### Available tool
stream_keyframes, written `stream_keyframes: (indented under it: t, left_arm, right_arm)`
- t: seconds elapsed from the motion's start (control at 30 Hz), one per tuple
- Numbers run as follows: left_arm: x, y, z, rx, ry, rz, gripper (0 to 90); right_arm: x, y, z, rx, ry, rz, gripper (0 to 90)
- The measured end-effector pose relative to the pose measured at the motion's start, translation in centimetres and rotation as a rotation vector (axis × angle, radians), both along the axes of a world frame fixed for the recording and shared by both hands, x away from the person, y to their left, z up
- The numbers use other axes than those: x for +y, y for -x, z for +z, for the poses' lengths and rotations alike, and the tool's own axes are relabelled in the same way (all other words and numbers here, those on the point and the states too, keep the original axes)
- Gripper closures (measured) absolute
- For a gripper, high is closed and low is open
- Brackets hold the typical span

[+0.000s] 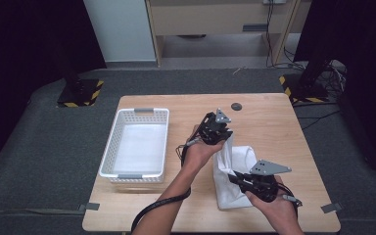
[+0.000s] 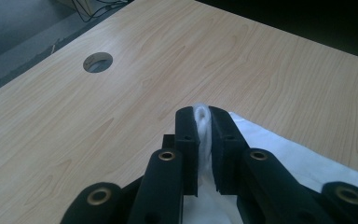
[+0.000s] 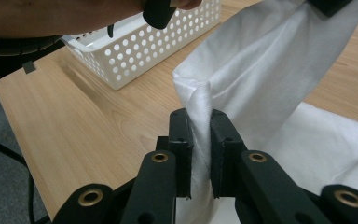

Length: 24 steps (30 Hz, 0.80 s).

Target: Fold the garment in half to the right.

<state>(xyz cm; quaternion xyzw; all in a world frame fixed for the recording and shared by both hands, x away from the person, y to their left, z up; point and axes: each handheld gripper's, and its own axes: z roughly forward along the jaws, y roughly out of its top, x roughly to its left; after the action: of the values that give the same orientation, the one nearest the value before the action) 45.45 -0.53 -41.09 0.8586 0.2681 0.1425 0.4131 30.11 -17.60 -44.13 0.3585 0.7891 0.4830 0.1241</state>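
Right gripper jaws clamped on white cloth edge; left gripper jaws clamped on far edge. Risk: thin pinch slips, cloth drops onto counter, missing basket.

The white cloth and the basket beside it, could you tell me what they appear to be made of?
The white cloth looks like a soft woven fabric, matte: it drapes and bunches where the right claw and left claw pinch it. The basket looks like moulded white plastic, slightly glossy, with rows of punched round holes in rigid walls.
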Motion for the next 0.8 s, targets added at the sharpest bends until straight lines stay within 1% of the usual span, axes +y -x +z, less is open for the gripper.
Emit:
stream_keyframes:
  t: [0.17, 0.43, 0.67, 0.8]
  left_arm:
    - [-0.34, 0.00, -0.10, -0.002, -0.002, -0.013, 83.3]
    - [-0.52, -0.16, -0.40, -0.001, -0.002, -0.021, 83.3]
    - [-0.40, -0.44, -0.72, -0.002, 0.011, -0.035, 83.3]
    - [-0.43, -0.56, -1.00, -0.002, 0.019, -0.038, 83.3]
  right_arm:
    - [-0.31, 0.06, -0.04, 0.003, 0.003, -0.002, 81.2]
    - [-0.57, -0.08, -0.32, 0.010, 0.005, -0.005, 81.2]
    - [-0.90, -0.27, -0.39, 0.016, 0.002, -0.008, 81.3]
    - [-1.00, -0.34, -0.40, 0.016, 0.008, -0.005, 81.3]
